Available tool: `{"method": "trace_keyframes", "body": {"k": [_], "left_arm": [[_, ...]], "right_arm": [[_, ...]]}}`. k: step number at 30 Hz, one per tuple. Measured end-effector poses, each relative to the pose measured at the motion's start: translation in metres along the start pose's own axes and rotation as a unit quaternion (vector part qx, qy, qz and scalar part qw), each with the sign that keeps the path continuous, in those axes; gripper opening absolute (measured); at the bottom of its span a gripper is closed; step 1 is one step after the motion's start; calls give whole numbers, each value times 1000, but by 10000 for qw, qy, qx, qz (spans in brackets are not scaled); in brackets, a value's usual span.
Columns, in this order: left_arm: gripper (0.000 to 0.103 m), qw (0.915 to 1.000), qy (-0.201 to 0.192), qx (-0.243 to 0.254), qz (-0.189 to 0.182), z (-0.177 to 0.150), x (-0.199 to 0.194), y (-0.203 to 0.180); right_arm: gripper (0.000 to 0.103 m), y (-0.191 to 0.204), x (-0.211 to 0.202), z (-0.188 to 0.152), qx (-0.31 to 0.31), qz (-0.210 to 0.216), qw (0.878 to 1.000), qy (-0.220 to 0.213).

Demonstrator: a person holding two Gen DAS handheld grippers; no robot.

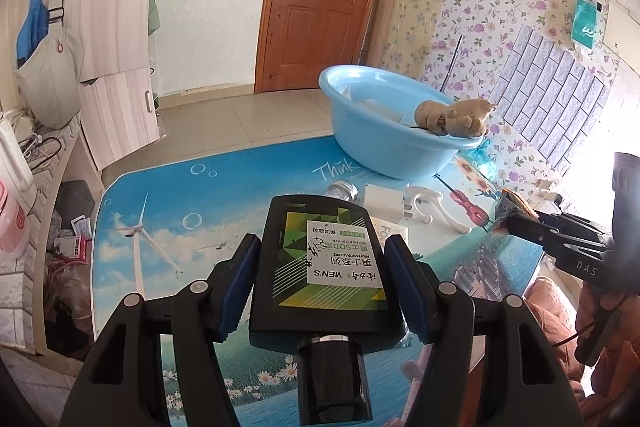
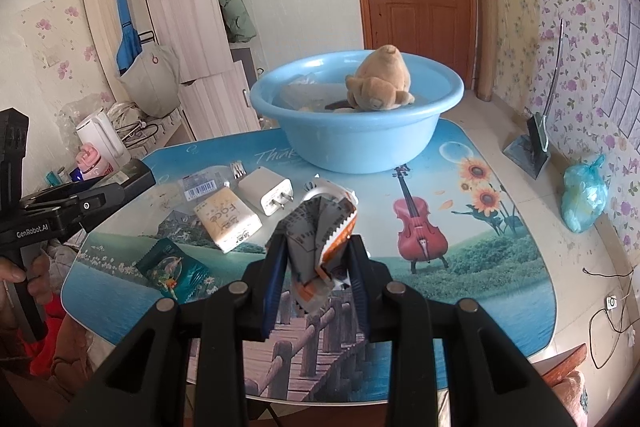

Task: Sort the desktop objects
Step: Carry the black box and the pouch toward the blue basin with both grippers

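Note:
My left gripper [image 1: 322, 247] is shut on a black tube of men's cream [image 1: 328, 251] with a green label, its cap toward the camera, held above the table. In the right wrist view this gripper [image 2: 128, 185] shows at the left edge with the tube [image 2: 138, 173]. My right gripper [image 2: 318, 245] is shut on a crumpled grey and orange wrapper [image 2: 316, 231], lifted off the table; in the left wrist view that gripper [image 1: 510, 223] and the wrapper [image 1: 508, 203] are at the right. A blue basin [image 2: 360, 147] [image 1: 372, 143] at the table's far side holds a brown plush toy [image 2: 380, 83] [image 1: 452, 115].
On the picture-printed table [image 2: 460, 287] lie a white charger [image 2: 266, 195], a cream packet [image 2: 228, 221], a teal sachet [image 2: 172, 267], a clear barcoded pack [image 2: 196, 187] and a white hook [image 1: 432, 205]. A dustpan [image 2: 528, 151] and a blue bag [image 2: 584, 193] sit on the floor at the right.

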State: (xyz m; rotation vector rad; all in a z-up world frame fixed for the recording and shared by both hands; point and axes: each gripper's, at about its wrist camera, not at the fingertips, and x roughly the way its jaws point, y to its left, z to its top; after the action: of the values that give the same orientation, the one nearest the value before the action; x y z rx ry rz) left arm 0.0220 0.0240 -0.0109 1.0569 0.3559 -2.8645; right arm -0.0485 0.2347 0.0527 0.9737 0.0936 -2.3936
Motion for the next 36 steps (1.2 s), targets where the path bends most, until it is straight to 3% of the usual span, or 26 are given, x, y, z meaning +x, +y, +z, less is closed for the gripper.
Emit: {"method": "trace_keyframes", "body": {"k": [9, 10, 11, 14, 16, 19, 20, 23, 24, 28, 33, 36], "left_arm": [[61, 9999, -94, 103, -57, 12, -7, -10], [49, 9998, -145, 111, 18, 14, -9, -10], [21, 9997, -192, 114, 40, 16, -10, -10], [20, 9996, -255, 75, -96, 27, -15, -9], [20, 9995, -254, 186, 53, 30, -12, -12], [25, 9998, 3, 183, -37, 26, 1, -12], [32, 9998, 69, 192, -59, 21, 6, -12], [75, 9983, 443, 352, -135, 1, 23, -12], [82, 9975, 540, 430, -126, -6, 27, -12], [82, 9935, 924, 667, 7, -34, 40, -6], [83, 9917, 868, 831, -449, -49, 22, -7], [94, 9861, 861, 1190, -779, -60, 11, -19]], "right_arm": [[30, 1, -8, 8, -24, 52, 9999, -115], [30, 1, -10, 10, -24, 57, 9999, -143], [30, 0, -11, 11, -23, 63, 9998, -168], [30, 0, -15, 17, -18, 78, 9996, -259], [30, 0, -17, 20, -37, 97, 9995, -309], [30, -2, -11, 21, -5, 126, 9996, -270], [30, -3, -9, 21, 11, 134, 9996, -246], [30, -5, -4, 17, 52, 139, 9998, -163], [30, -7, -3, 15, 65, 133, 9998, -142], [30, -13, -2, 12, 138, 80, 9998, -95], [30, -15, -1, 8, 165, 31, 9998, -46], [30, -12, 1, 7, 142, 35, 9999, -2]]}}
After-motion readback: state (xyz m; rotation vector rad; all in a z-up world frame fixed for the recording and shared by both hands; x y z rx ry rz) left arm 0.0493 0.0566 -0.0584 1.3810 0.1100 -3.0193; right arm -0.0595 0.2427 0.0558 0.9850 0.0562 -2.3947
